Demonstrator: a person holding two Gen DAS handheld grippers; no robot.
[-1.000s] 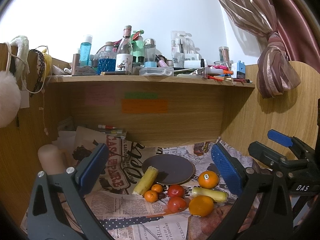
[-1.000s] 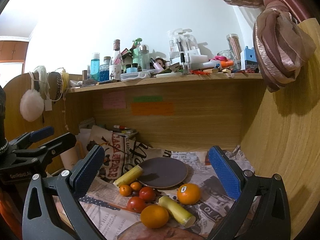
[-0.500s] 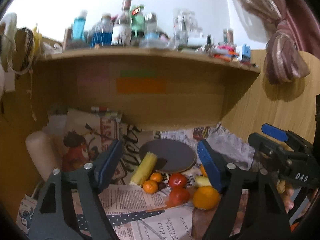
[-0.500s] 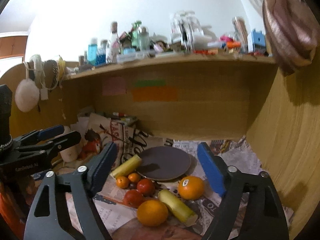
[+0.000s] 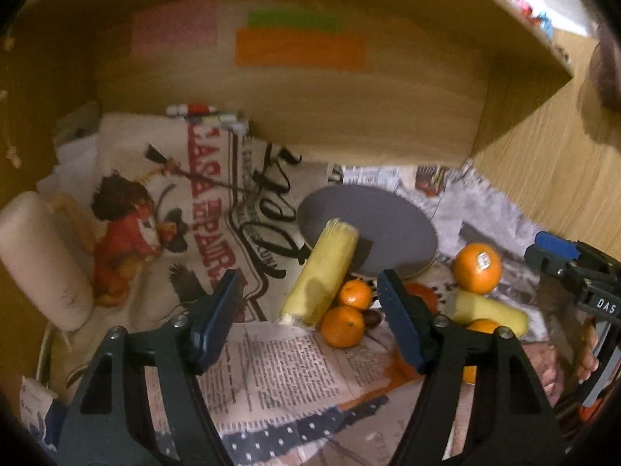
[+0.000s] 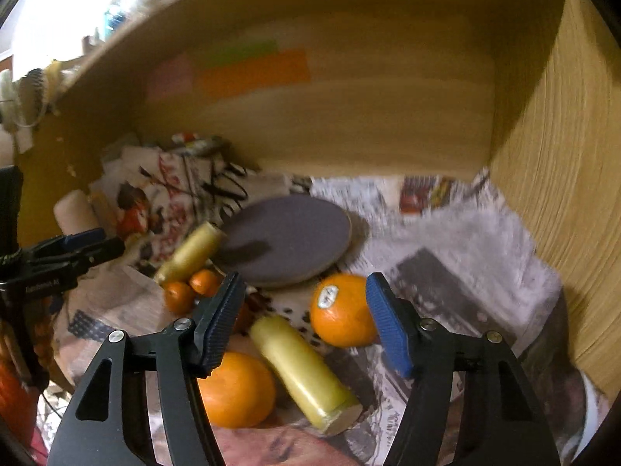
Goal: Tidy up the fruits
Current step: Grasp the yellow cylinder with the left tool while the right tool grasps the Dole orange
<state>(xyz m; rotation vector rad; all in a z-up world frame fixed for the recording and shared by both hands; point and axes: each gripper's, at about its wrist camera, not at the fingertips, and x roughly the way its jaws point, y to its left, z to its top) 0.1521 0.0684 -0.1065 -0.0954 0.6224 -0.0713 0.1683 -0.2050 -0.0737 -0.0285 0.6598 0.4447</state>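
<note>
Fruit lies on newspaper in front of a round grey plate (image 5: pixel 384 221), which also shows in the right wrist view (image 6: pixel 295 233). A yellow corn piece (image 5: pixel 322 272) leans on the plate's near rim, with two small tangerines (image 5: pixel 343 324) beside it. My left gripper (image 5: pixel 310 314) is open and empty, just short of them. A stickered orange (image 6: pixel 341 314), a second corn piece (image 6: pixel 302 369) and a plain orange (image 6: pixel 236 390) lie under my right gripper (image 6: pixel 306 322), which is open and empty. A tomato (image 5: pixel 421 295) is partly hidden behind the left gripper's right finger.
A wooden shelf board hangs low overhead, with a wooden side wall (image 6: pixel 562 194) at the right. A printed cloth bag (image 5: pixel 155 209) and a cream roll (image 5: pixel 42 264) lie at the left. Marker pens (image 5: pixel 209 114) lie at the back.
Both grippers have moved forward and down under the shelf, close over the fruit. Their jaws stand narrower than a second ago. The fruit has not moved.
</note>
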